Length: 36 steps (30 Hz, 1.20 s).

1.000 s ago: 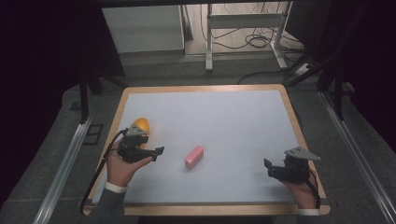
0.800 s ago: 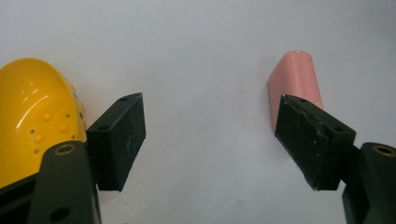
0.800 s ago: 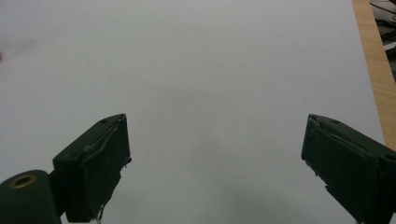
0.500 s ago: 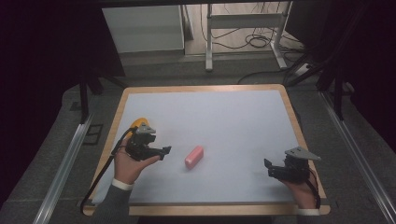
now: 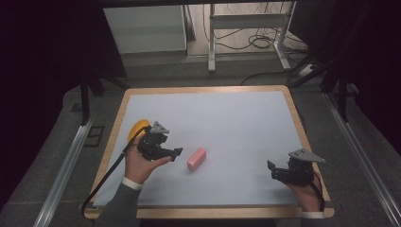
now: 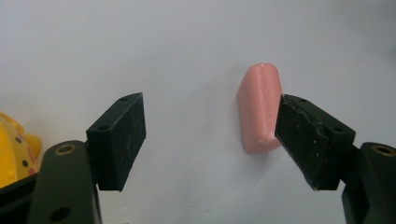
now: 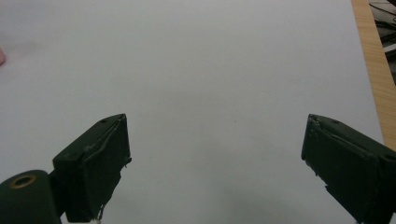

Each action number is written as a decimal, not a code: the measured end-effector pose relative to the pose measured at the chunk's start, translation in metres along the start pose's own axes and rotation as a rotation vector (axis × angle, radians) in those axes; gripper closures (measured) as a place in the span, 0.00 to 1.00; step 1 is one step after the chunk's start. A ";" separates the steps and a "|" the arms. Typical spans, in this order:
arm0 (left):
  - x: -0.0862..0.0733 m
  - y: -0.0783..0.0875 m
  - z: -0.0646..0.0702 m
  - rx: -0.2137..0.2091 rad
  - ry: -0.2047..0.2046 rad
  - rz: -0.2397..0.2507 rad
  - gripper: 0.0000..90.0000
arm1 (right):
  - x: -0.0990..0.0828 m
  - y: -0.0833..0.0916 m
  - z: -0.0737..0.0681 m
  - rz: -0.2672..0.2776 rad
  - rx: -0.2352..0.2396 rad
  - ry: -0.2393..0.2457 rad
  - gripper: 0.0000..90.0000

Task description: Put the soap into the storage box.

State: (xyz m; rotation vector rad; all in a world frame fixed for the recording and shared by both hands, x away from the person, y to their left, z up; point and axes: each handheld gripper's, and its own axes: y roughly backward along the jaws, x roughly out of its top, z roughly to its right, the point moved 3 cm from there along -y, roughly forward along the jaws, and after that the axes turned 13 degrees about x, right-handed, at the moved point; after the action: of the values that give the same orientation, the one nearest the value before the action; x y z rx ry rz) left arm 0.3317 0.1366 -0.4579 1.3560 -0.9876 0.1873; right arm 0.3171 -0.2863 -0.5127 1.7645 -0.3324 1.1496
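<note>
Pink block [image 5: 196, 159], rounded, lying flat

Pink block [image 5: 196, 159], yellow toy [image 6: 14, 149] w/ dark dots, black fingers [image 6: 119, 140], pale grey mat [image 5: 227, 123], wood-tone table rim [image 5: 298, 118].

A pale grey-white tabletop [image 5: 227, 118] with a light wooden rim sits in the middle of a dim room. Around it lies a dark grey carpeted floor [image 5: 331, 75]. Silver metal rails [image 5: 64, 163] run along the floor on both sides of the tabletop. Behind it stands a white cabinet [image 5: 144, 28] beside a grey metal frame stand [image 5: 246, 33], with black cables [image 5: 257, 42] coiled on the floor beneath the stand. Far left and right corners fall into deep shadow.
</note>
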 end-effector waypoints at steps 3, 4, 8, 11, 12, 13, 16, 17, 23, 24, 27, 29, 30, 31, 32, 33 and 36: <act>0.004 -0.002 0.004 -0.004 -0.018 -0.007 0.28 | -0.001 -0.001 0.000 -0.004 0.001 0.000 0.09; 0.006 -0.003 0.005 -0.005 -0.023 -0.009 0.28 | -0.001 -0.002 0.000 -0.010 0.002 0.000 0.09; 0.010 -0.006 0.009 -0.018 -0.027 -0.021 0.28 | -0.001 -0.002 -0.001 -0.008 0.005 0.000 0.09; 0.013 -0.008 0.014 -0.019 -0.046 -0.032 0.28 | -0.001 -0.002 -0.001 -0.008 0.005 0.002 0.09; 0.014 -0.009 0.015 -0.017 -0.054 -0.034 0.28 | -0.001 -0.002 -0.001 -0.008 0.005 0.002 0.09; 0.016 -0.009 0.018 -0.020 -0.060 -0.037 0.28 | -0.001 -0.002 -0.001 -0.008 0.004 0.001 0.09; 0.020 -0.011 0.021 -0.025 -0.074 -0.051 0.28 | 0.000 -0.001 -0.001 -0.002 0.004 -0.002 0.09; 0.022 -0.011 0.024 -0.028 -0.079 -0.053 0.28 | 0.000 -0.001 -0.001 -0.001 0.005 -0.004 0.09; 0.026 -0.015 0.031 -0.030 -0.100 -0.067 0.28 | 0.000 -0.001 -0.001 -0.004 0.007 0.001 0.09; 0.027 -0.018 0.034 -0.034 -0.102 -0.079 0.28 | 0.000 0.000 -0.001 -0.001 0.007 0.000 0.09; 0.027 -0.023 0.036 -0.037 -0.104 -0.091 0.28 | 0.001 0.001 0.000 0.002 0.007 -0.002 0.09; 0.028 -0.028 0.038 -0.041 -0.106 -0.107 0.28 | 0.000 0.001 0.000 0.001 0.007 -0.003 0.09; 0.028 -0.030 0.039 -0.044 -0.108 -0.114 0.28 | 0.000 0.001 0.001 0.001 0.008 -0.004 0.09; 0.028 -0.032 0.041 -0.046 -0.108 -0.123 0.28 | 0.000 0.001 0.001 0.003 0.008 -0.005 0.09; 0.028 -0.034 0.042 -0.047 -0.112 -0.130 0.28 | 0.000 0.001 0.001 0.002 0.009 -0.006 0.09; 0.029 -0.036 0.043 -0.049 -0.117 -0.136 0.28 | 0.000 0.001 0.001 0.002 0.009 -0.004 0.09; 0.030 -0.040 0.043 -0.054 -0.112 -0.143 0.29 | 0.000 0.001 0.002 0.005 0.008 -0.007 0.09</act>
State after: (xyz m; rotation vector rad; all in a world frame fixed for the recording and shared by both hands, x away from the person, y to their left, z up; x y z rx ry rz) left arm 0.3546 0.0764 -0.4706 1.3932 -0.9778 -0.0233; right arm 0.3175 -0.2883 -0.5126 1.7755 -0.3371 1.1497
